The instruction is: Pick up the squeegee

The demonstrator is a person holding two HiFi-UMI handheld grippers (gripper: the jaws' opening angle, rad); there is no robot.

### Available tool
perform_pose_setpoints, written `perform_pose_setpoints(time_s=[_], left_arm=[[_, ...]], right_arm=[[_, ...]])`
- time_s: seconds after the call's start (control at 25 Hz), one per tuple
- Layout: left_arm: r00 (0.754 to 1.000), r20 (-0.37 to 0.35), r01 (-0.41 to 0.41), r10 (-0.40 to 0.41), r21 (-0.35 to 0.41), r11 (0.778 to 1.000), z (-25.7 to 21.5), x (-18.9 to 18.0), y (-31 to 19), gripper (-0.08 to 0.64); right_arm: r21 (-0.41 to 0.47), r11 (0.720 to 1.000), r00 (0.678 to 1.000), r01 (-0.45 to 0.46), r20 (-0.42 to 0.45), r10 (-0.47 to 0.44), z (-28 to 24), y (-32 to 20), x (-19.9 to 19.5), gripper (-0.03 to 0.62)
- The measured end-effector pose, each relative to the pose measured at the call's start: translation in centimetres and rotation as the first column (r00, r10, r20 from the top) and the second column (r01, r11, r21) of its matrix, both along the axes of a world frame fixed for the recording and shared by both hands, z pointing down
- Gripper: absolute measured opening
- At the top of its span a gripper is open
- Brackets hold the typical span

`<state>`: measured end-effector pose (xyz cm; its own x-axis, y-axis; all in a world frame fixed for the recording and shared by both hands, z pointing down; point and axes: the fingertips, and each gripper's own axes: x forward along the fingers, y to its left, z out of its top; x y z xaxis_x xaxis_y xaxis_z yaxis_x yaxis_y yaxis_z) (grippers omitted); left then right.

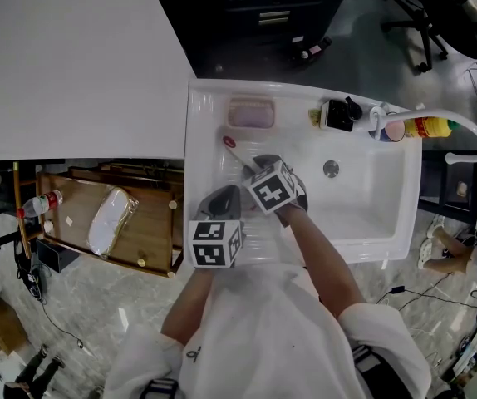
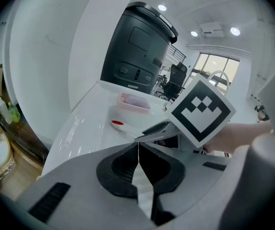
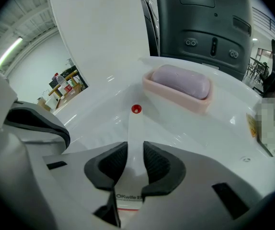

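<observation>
The squeegee (image 1: pixel 237 153) lies in the left part of the white sink (image 1: pixel 388 227), a white handle with a red cap (image 3: pixel 136 109) at its far end. My right gripper (image 3: pixel 136 150) points steeply down over it. Its two black pads (image 3: pixel 156 164) sit against either side of the white handle (image 3: pixel 136 133), shut on it. In the head view the right gripper (image 1: pixel 259 171) is just behind its marker cube. My left gripper (image 2: pixel 138 145) hovers beside it at the sink's front left, jaws shut with nothing between them; the squeegee's red end (image 2: pixel 117 123) lies beyond its tips.
A pink soap dish (image 1: pixel 250 113) with a purple soap bar (image 3: pixel 180 83) sits at the sink's back left. The drain (image 1: pixel 331 169) is mid-basin. A faucet (image 1: pixel 438 121), bottles (image 1: pixel 428 127) and a black item (image 1: pixel 338 115) line the back rim. A wooden cart (image 1: pixel 114 223) stands to the left.
</observation>
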<state>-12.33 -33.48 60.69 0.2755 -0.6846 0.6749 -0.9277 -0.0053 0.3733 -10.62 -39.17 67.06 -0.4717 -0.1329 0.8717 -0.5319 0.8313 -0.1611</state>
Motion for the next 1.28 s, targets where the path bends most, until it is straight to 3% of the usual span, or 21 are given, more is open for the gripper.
perform_pose_setpoints(time_s=[1.28], left_arm=[[1.000,0.009,-0.011,0.011,0.065,0.998,-2.3,0.4,0.1,0.028]], right_arm=[[0.081,0.993,0.994,-0.087,0.079,0.081,-4.1,0.1,1.7,0.107]])
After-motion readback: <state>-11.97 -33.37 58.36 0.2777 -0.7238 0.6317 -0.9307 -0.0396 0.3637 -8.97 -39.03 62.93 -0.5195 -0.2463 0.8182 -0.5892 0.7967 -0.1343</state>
